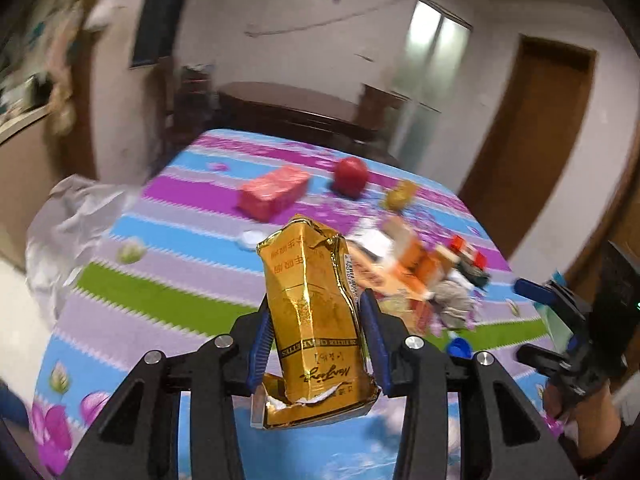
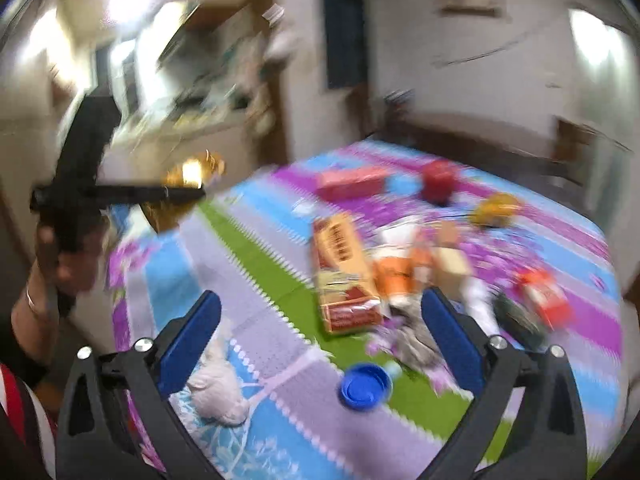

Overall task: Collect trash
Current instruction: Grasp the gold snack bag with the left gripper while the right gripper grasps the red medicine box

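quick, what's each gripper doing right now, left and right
Left gripper: closed on the crumpled gold cigarette pack.
Right gripper: open, nothing between its fingers.

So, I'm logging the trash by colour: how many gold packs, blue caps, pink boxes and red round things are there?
gold pack, clamped in the left gripper: 1
blue cap: 1
pink box: 1
red round thing: 1
Total: 4
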A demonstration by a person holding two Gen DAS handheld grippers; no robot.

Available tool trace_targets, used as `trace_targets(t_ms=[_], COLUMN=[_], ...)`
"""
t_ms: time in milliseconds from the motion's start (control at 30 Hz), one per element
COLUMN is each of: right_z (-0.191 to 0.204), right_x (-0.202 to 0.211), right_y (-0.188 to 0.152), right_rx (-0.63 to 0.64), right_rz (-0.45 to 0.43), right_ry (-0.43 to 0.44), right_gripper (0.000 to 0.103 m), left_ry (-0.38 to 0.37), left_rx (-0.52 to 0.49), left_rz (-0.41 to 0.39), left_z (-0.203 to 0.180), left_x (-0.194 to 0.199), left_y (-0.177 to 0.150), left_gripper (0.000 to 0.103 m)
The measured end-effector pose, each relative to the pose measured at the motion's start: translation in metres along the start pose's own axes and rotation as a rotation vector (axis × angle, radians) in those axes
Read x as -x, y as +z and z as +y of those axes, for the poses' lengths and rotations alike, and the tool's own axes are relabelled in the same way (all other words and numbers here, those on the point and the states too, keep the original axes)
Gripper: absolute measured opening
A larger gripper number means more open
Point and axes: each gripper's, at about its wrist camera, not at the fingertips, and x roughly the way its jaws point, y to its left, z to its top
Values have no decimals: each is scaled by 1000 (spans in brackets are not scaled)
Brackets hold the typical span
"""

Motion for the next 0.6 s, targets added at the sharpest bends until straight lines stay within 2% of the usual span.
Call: trace_targets(t_ms=[67,167,400,533,567,600], right_z=[-2,-6,-9,-10,-11,-12], right_x=[-35,-77,-125,-143,-145,-148], right_y=[12,21,20,17,17,18], right_rx=[52,96,159,189,186,178], right_rz=[89,189,325,373,372,374], right_ry=[57,88,77,28,19,8], right_gripper=[82,80,77,75,63,59], left_ry=[5,36,32,32,31,28], left_rx=[31,59,119,124,124,125], left_rz=[18,38,50,54,54,53], left_z=[13,31,56,60,60,60], left_x=[1,2,4,-3,-4,-4], left_y=[-7,-23,-40,-43,-43,-44], left_gripper=[43,43,43,43,43,43])
